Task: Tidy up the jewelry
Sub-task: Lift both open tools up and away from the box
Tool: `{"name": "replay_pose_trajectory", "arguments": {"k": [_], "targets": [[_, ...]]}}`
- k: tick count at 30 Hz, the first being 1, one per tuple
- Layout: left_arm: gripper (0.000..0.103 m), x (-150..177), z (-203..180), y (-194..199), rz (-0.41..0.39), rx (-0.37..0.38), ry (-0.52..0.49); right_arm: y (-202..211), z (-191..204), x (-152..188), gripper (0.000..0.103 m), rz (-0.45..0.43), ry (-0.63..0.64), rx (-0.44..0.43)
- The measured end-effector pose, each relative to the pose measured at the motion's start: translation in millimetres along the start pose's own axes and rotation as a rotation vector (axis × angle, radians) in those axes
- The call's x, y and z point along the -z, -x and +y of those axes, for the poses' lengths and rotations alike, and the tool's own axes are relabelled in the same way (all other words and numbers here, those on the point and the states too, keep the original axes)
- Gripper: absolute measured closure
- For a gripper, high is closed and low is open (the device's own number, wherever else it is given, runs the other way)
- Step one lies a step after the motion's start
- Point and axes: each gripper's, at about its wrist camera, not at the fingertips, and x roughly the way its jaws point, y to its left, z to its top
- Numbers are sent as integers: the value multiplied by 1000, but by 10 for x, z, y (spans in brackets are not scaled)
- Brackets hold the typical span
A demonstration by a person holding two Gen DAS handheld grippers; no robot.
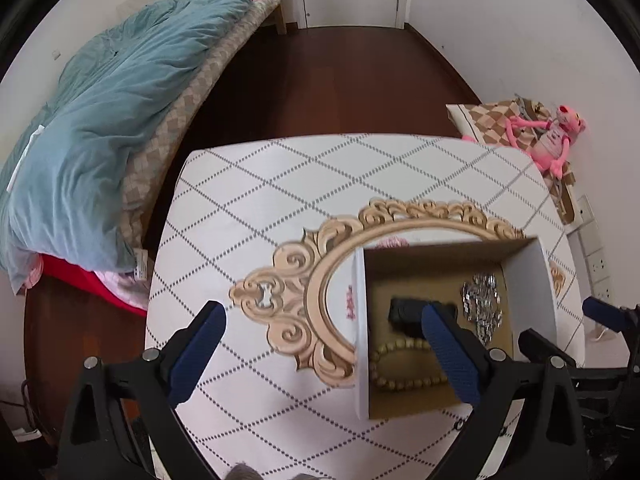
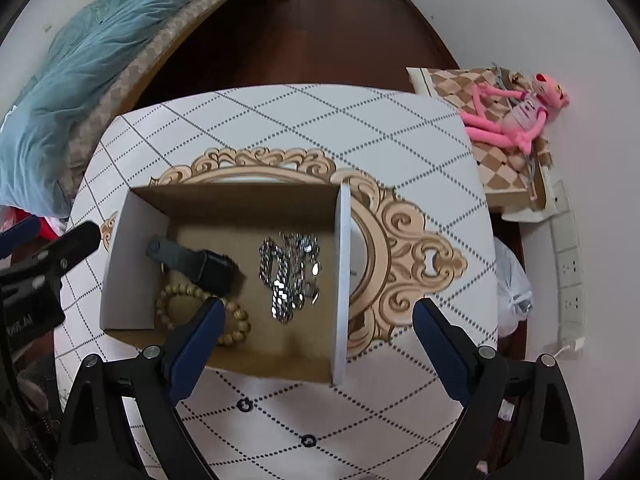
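Box (image 2: 132, 264) with jewelry under right tool (image 2: 318, 340), fingers spread.

Pink lettering on the box (image 1: 356, 304) wall is too blurred to read.

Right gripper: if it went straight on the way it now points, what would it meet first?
Probably the cardboard box. The open right gripper points at the box's near right part, so its floor near the silver jewelry looks first in line. Depth is unclear; the white side wall could come first.
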Motion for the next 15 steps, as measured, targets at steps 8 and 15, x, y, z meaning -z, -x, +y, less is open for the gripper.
{"name": "replay_pose_trajectory", "arguments": {"k": [8, 15], "targets": [[3, 133, -68, 67, 12, -17, 0, 43, -6, 98, 7, -16, -18, 30], [3, 185, -65, 251, -16, -24, 9, 290, -26, 131, 7, -68, -30, 52]]}}
